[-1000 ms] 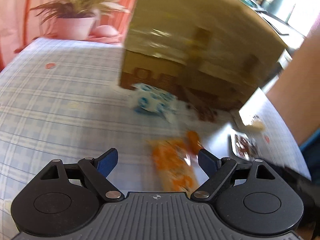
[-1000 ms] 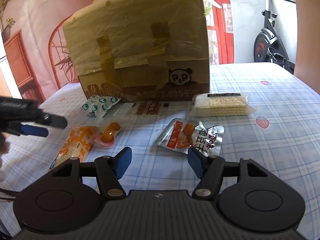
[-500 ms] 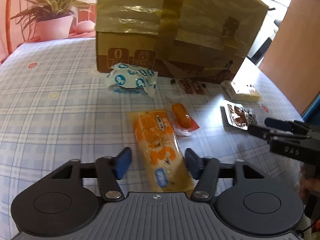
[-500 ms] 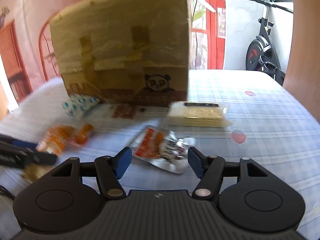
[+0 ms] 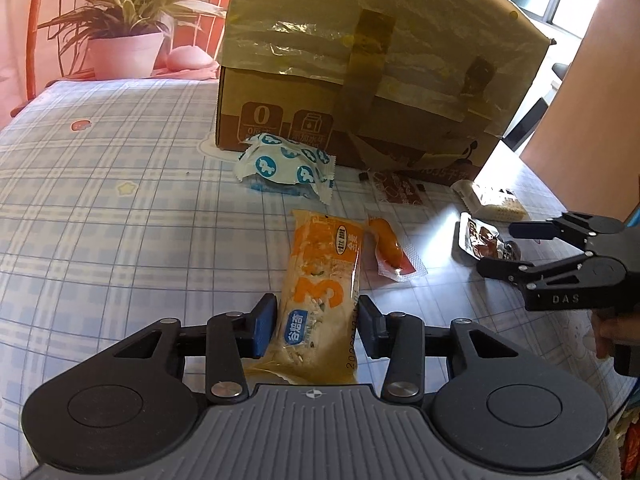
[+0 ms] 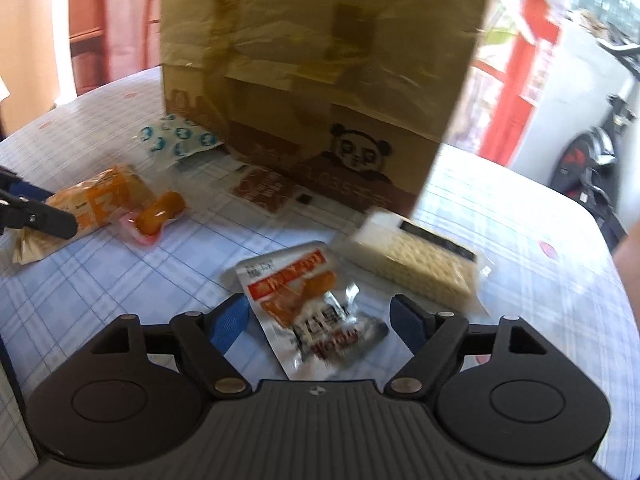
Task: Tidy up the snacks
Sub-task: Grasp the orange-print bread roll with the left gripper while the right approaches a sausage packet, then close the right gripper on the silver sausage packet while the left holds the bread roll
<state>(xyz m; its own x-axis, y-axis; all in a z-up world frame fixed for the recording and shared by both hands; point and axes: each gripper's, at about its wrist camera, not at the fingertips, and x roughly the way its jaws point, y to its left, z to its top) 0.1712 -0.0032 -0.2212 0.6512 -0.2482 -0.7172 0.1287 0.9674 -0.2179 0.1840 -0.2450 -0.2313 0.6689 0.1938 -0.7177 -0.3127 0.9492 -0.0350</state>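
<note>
The left gripper [image 5: 316, 326] has its jaws closing on the orange pack [image 5: 324, 284], which lies flat on the checked worktop [image 5: 100, 216]. The blue pads [image 5: 265, 324] stand at both sides of the near end of the pack and look to be touching its wrapper, so the pack is grasped, but it is not lifted from the cloth. Just to the right of this pack lies a small sausage [image 5: 386, 242] in a clear wrapper with red edge, almost touching it. Farther back a white pouch [image 5: 286, 166] with blue round marks rests against the foot of the cardboard box [image 5: 380, 68]. A flat brown sachet [image 5: 396, 188] lies in front of the box too.

The right gripper [image 6: 320, 320] hangs over a silver and red pouch [image 6: 308, 304]. Its jaws are opening; the pouch is between them, but the pads do not press it, and there is free space at each side. Behind this pouch, to the right, lies a wafer pack [image 6: 420, 264] in clear wrapping, near the corner of the box. The box has a panda drawing on its front and brown tape over its closed top.

The right-wrist picture is a little blurred. A potted plant [image 5: 124, 32] stands behind the far edge of the worktop.
</note>
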